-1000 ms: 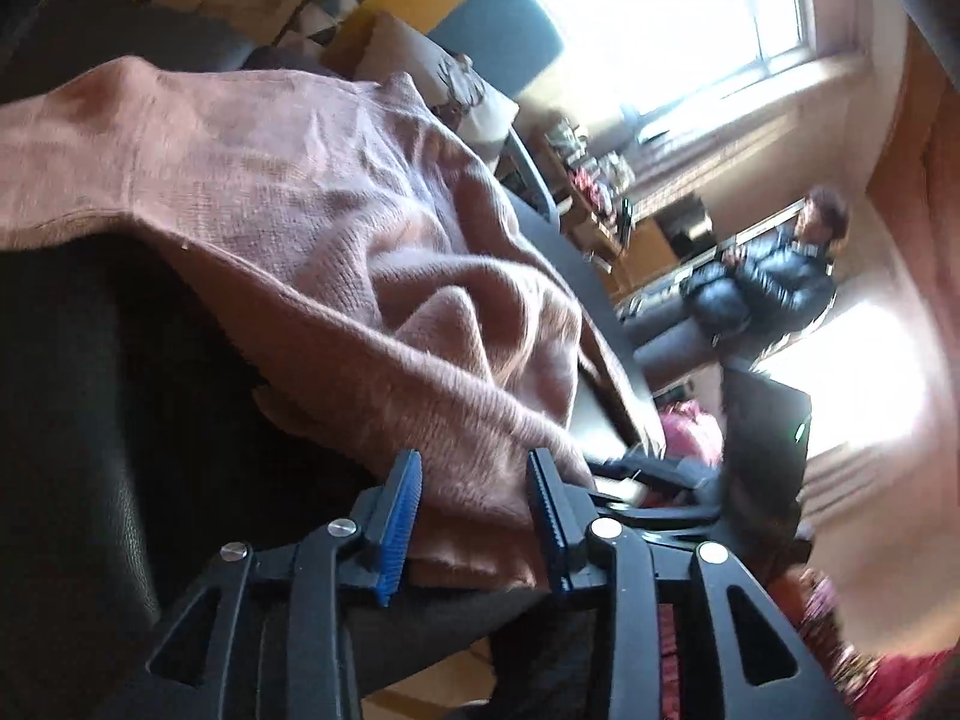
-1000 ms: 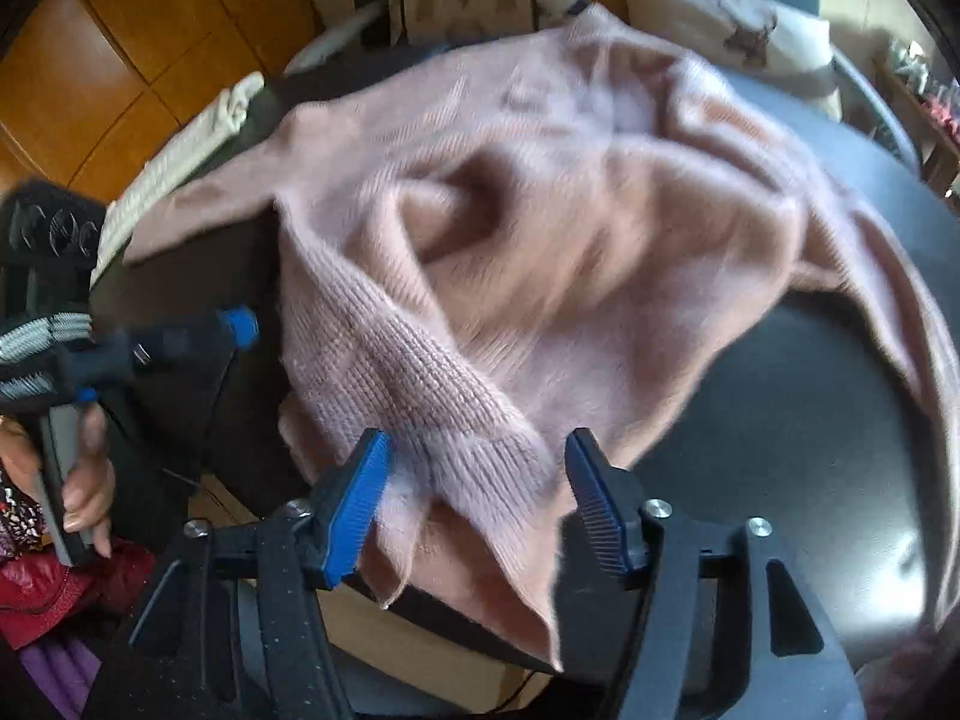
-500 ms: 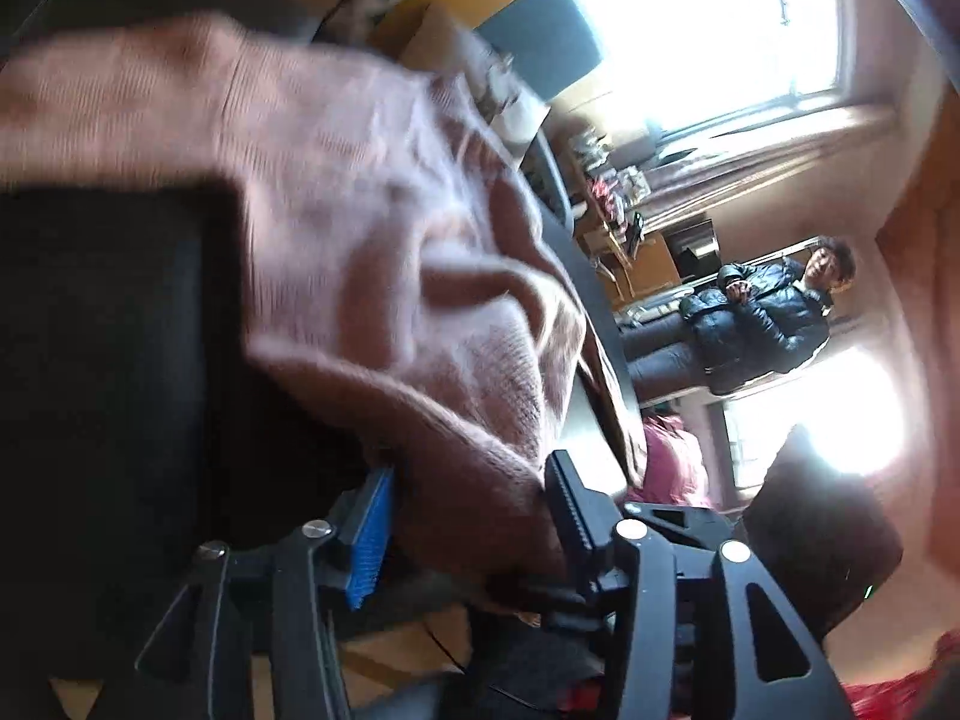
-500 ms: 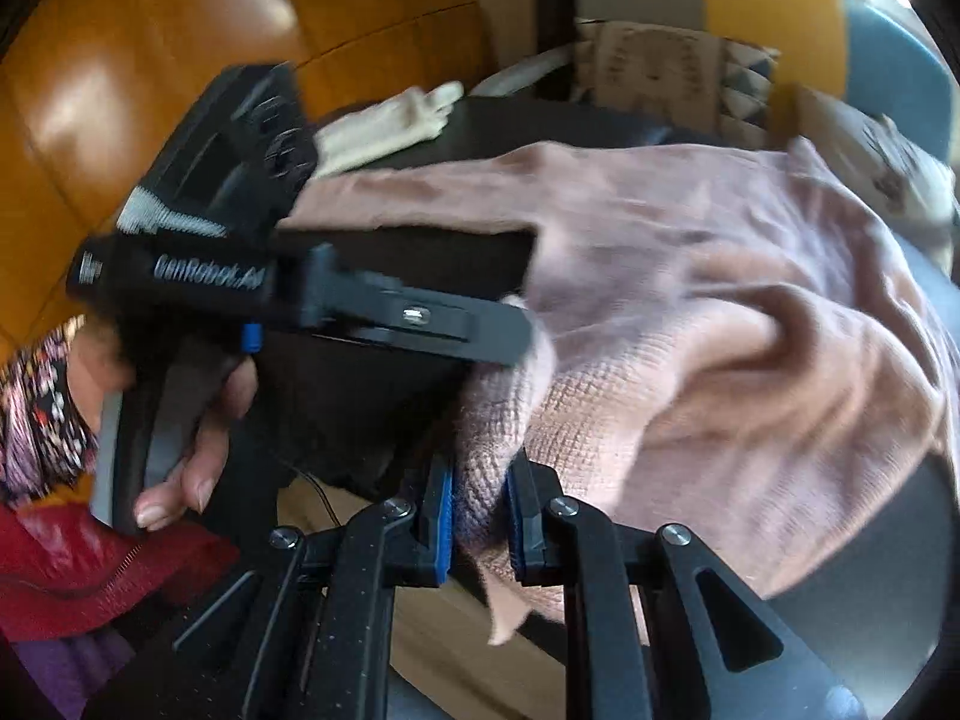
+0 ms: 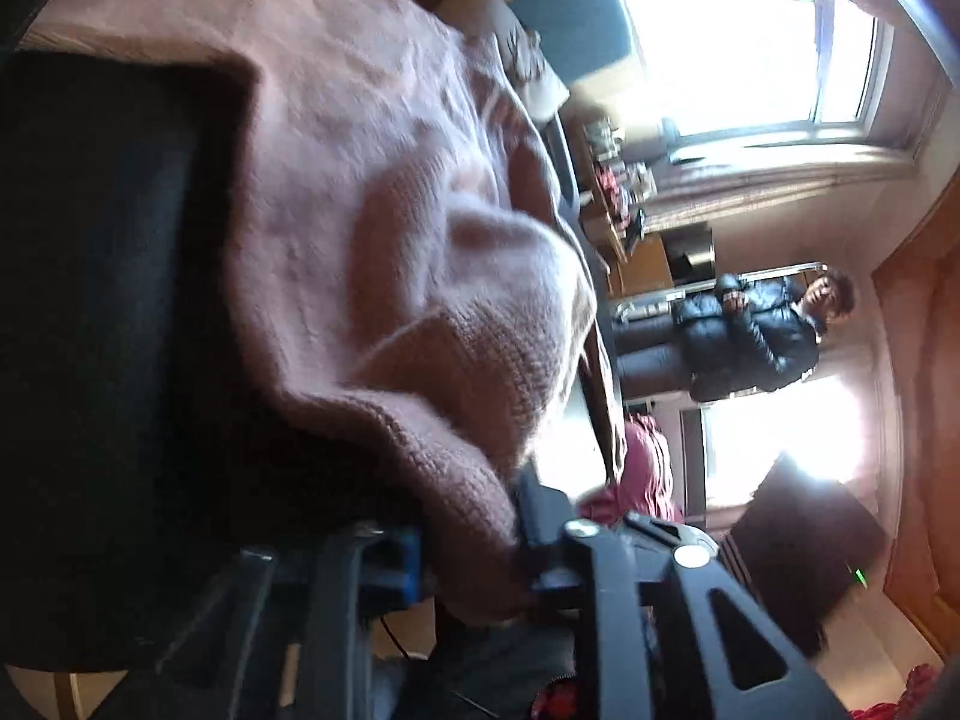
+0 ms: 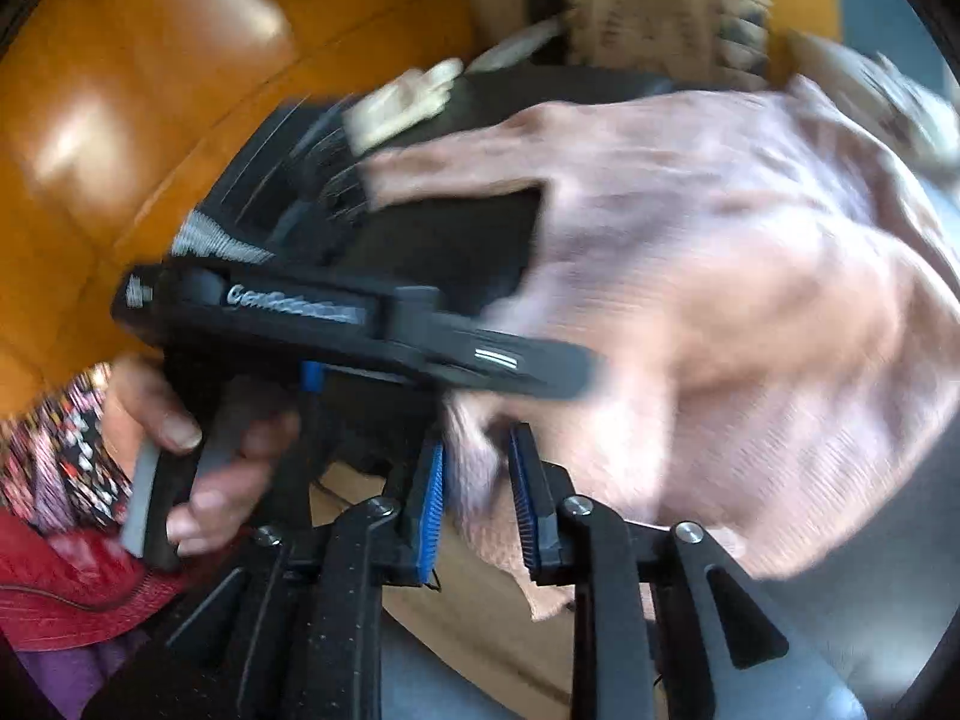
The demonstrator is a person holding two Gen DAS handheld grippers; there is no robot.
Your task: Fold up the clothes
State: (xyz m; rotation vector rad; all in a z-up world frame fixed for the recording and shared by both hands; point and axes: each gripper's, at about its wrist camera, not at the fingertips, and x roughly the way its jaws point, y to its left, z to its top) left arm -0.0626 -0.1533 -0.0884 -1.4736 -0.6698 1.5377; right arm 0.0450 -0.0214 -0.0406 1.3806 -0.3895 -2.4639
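Observation:
A pink knit sweater (image 5: 372,192) lies crumpled on a round black table (image 5: 120,300). In the left wrist view my left gripper (image 5: 474,546) is at the sweater's near hem. Its jaws are closing, and the thick hem fills the gap between them. In the right wrist view the sweater (image 6: 750,276) spreads to the right. My right gripper (image 6: 477,507) is at the near edge with its jaws opening. A fold of hem hangs loose between the blue pads (image 6: 433,504). The left gripper (image 6: 540,369) crosses just above it, held by a hand (image 6: 180,450).
A person in a dark jacket (image 5: 750,330) stands beyond the table, near bright windows (image 5: 738,42). Cushions (image 6: 666,18) lean behind the table, and a cream cloth (image 6: 408,102) lies at its far left edge. Orange wood floor (image 6: 150,60) shows to the left. Red clothing (image 5: 642,468) lies past the table.
The left jaws were wide around the hem and have closed onto it, the gripper a little lower. The right jaws, pinched on the hem half a second ago, have parted, and that gripper swung left.

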